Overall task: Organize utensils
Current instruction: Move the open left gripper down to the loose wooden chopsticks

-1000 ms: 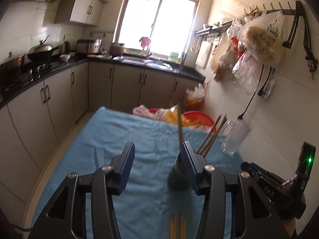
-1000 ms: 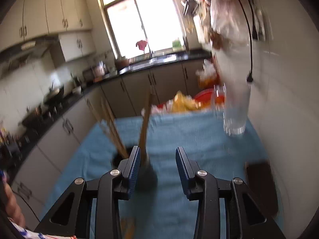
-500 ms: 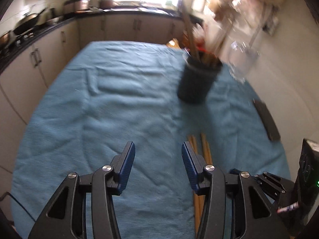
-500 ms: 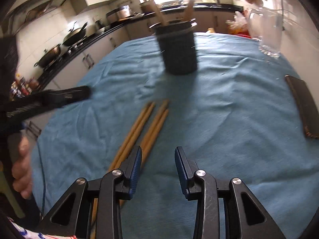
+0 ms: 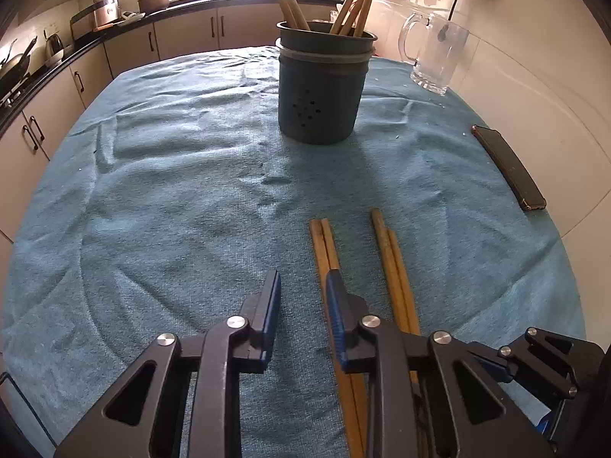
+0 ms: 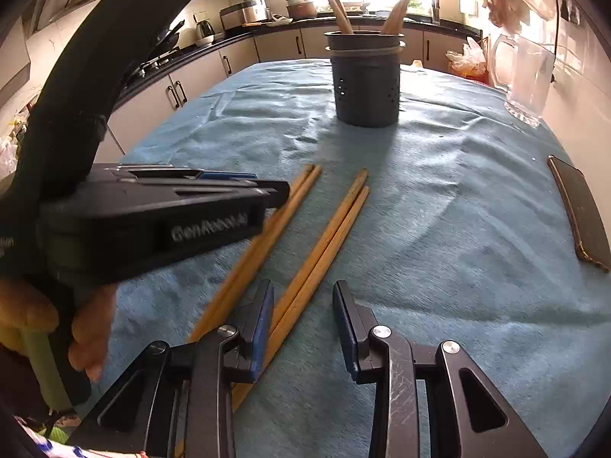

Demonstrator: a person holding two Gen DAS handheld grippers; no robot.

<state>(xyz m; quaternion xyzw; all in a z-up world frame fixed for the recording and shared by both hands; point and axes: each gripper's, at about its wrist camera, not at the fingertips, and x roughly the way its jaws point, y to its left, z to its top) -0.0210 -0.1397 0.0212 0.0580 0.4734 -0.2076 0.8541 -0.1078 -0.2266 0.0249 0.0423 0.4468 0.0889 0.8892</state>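
Observation:
Two pairs of wooden chopsticks lie side by side on the blue cloth (image 5: 172,191). My left gripper (image 5: 301,305) hovers low over the left pair (image 5: 322,244). Its jaws are closing with only cloth between them, and the pair runs under its right finger. In the right wrist view the left gripper (image 6: 278,194) reaches in from the left over that pair (image 6: 301,187). My right gripper (image 6: 303,320) stands open astride the right pair (image 6: 336,225), which passes close to its left pad without being pressed. A dark perforated holder (image 5: 320,91) (image 6: 366,80) with several chopsticks stands farther back.
A glass mug (image 5: 435,53) (image 6: 527,76) stands at the back right near the wall. A dark phone (image 5: 511,168) (image 6: 584,213) lies near the cloth's right edge. A hand (image 6: 88,336) holds the left gripper. Kitchen cabinets (image 5: 126,45) run behind and left of the table.
Both grippers have come down from the holder and tipped toward the cloth, and they now sit low over the loose chopsticks. The left jaws have narrowed.

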